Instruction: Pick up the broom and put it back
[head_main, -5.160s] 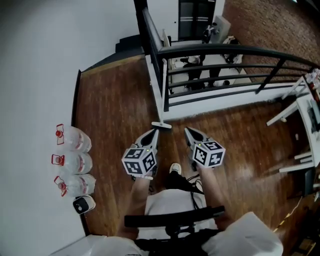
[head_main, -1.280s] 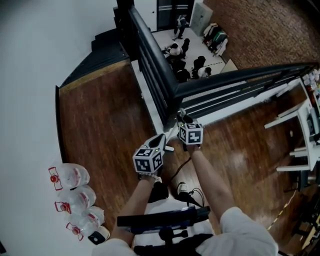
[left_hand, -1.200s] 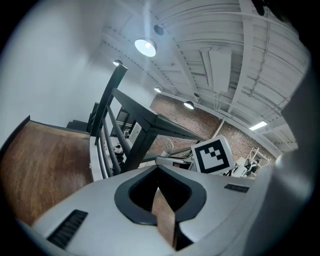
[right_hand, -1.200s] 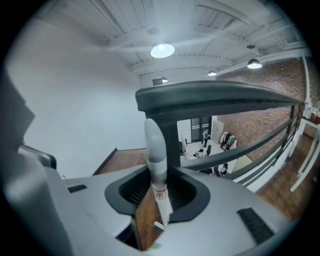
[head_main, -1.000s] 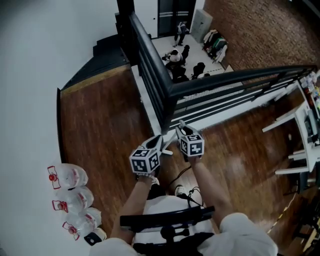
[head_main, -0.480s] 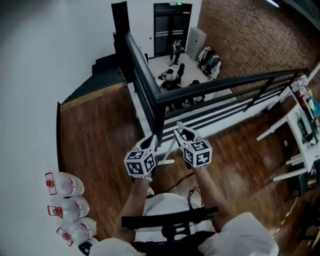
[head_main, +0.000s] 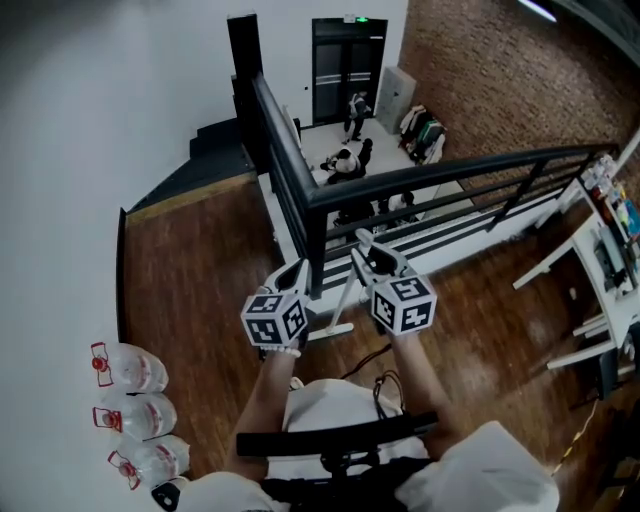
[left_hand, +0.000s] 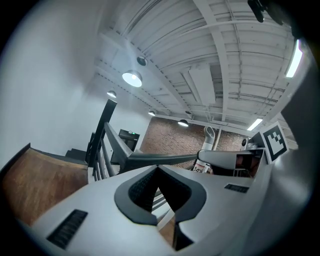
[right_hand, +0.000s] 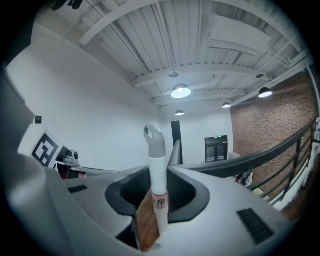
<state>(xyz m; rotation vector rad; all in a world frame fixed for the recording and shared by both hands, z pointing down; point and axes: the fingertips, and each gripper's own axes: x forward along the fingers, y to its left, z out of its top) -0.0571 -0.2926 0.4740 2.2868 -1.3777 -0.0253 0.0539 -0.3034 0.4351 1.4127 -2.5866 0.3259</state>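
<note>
While wooden floor (head_main: 200, 260) and black railing (head_main: 300, 190) lie beyond the fingers, the right gripper (head_main: 365, 250) clamps the broom (right_hand: 158, 165), pole upright, loop end above them; the left gripper (left_hand: 158, 169) is closed, empty.

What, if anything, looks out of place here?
Nothing is spilled or broken. The broom sits tilted in the right gripper, gripped near the top of its handle. Three water bottles lie on their sides by the wall.

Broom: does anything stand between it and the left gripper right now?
Nothing visible does. The right gripper is shut on the broom; the left gripper hangs beside it, jaws together, with a clear gap between them.
</note>
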